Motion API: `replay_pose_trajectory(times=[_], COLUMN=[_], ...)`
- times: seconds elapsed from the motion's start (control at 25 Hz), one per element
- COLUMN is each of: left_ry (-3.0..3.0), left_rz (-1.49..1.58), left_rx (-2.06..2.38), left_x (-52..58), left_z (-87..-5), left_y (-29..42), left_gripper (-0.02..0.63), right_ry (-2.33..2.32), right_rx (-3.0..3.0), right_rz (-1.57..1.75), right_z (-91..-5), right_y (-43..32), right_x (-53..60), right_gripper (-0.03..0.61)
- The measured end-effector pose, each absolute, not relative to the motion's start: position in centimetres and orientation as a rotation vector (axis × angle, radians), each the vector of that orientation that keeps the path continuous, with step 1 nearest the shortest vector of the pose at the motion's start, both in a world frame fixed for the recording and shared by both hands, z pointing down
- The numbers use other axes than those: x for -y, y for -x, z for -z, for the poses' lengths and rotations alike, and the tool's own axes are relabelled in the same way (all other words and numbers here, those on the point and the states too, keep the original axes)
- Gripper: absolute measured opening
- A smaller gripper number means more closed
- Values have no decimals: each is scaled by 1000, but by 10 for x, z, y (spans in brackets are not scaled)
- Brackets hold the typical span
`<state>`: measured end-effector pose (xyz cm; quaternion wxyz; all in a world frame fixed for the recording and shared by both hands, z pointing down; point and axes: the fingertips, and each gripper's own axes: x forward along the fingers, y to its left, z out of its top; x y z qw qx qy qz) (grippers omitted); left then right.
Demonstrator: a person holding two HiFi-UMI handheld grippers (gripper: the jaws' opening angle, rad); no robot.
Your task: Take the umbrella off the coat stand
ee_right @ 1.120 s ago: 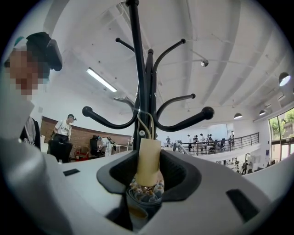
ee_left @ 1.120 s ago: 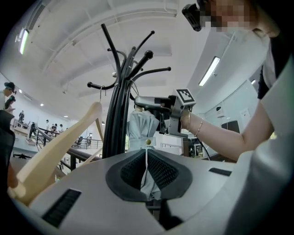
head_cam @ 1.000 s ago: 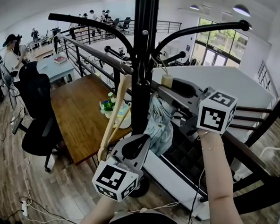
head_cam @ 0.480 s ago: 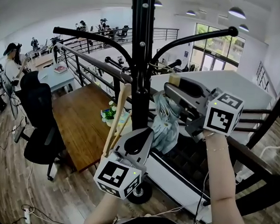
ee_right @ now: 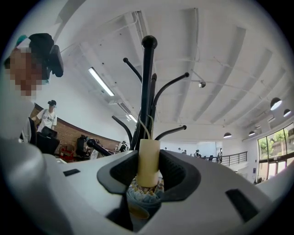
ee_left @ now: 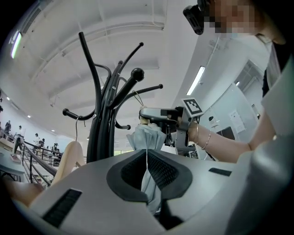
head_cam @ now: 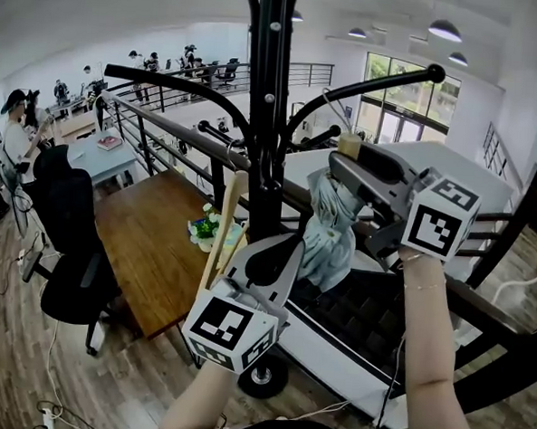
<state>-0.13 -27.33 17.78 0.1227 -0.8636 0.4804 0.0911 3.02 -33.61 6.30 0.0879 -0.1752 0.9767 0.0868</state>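
Coat stand [head_cam: 265,91] of black metal is seen at the centre of the head view, its curved arms spread above a wooden table [head_cam: 149,238] on the floor below. A pale blue folded umbrella [head_cam: 329,235] is hung just right of the stand's pole, close to it. A thin cord loop is raised from its handle [head_cam: 349,145] toward one curved arm; whether it is hooked there cannot be told.

The right gripper [head_cam: 346,161] is held level from the right, with the forearm raised steeply from the lower right and a thin bracelet [head_cam: 414,283] worn at the wrist. Its jaws are closed on the cream handle. The left gripper [head_cam: 284,251] is pointed upward from below on a raised forearm, and its jaws are pressed together on the umbrella's folded cloth near the lower end.

A wooden hanger [head_cam: 222,224] is hung on the stand's left side. Black-and-white square markers are carried on each gripper's cube [head_cam: 440,229]. Print on a bystander's shirt [ee_right: 48,120] is too small to be read.
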Motion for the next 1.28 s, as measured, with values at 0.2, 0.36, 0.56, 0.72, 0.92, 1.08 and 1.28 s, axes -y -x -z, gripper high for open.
replay_pose_trajectory(times=[0.2, 0.36, 0.56, 0.72, 0.92, 1.08, 1.28], left_ry=[2537, 2537, 2542, 2542, 2553, 2574, 2599], left_rz=[-273, -280, -296, -303, -302, -310, -315], left_rx=[-1351, -1308, -1237, -1188, -1136, -1103, -1061], left_x=[280, 285, 283, 284, 284, 278, 281], left_z=[-168, -158, -146, -136, -131, -125, -129], left_y=[-2, -5, -16, -24, -34, -42, -48], left_gripper=[17, 17, 17, 17, 17, 17, 17], right_ry=[587, 635, 699, 743, 773, 808, 853], right_rx=[-2872, -2840, -2795, -2753, -2714, -2686, -2664], right_rz=[-285, -298, -334, -353, -388, -408, -424], right_z=[-50, -42, -29, -20, -6, 7, 8], right_y=[-44, -56, -71, -85, -98, -112, -126], right_x=[340, 341, 335, 333, 322, 307, 304], right_gripper=[156, 156, 156, 156, 156, 156, 156])
